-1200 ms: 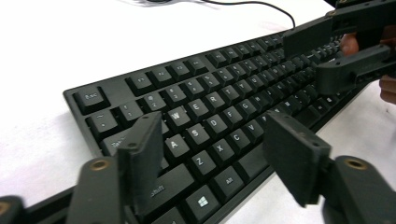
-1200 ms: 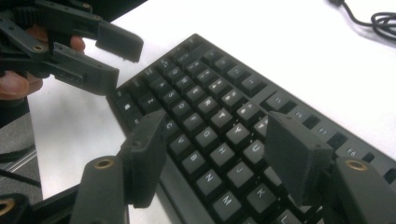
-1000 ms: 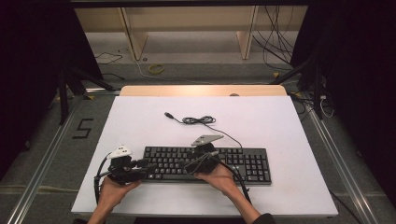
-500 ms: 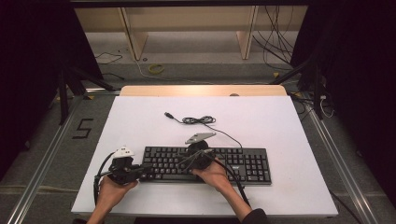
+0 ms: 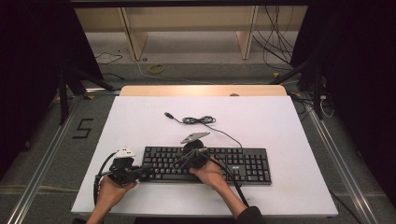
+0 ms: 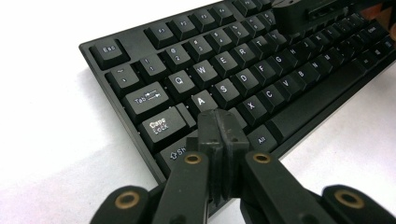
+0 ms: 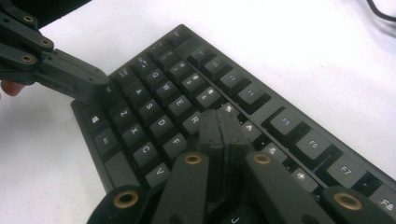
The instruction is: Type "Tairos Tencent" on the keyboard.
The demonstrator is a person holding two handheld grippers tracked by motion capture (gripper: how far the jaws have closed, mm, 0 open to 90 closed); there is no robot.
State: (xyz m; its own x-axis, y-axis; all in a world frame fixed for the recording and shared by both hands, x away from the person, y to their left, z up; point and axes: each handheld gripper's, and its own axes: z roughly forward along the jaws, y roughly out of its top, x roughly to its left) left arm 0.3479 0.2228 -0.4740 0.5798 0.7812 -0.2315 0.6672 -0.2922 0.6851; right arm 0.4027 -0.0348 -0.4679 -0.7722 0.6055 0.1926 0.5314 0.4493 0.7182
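Note:
A black keyboard lies across the near part of the white table. My left gripper is at the keyboard's left end. In the left gripper view its jaws have just been closing and are shut with nothing between them, tips over the keys just below A on the keyboard. My right gripper hovers over the left half of the keys. Its jaws have also just been closing and stand shut and empty near the R key. The left gripper points in from that view's top left.
The keyboard's cable lies coiled behind it, with its USB plug loose on the table. A wooden strip edges the table's far side. Bare white surface runs to the left, right and back.
Both grippers' jaws have closed from open to shut. The right gripper has shifted a little to the left and lower over the keys. The left hand stayed put.

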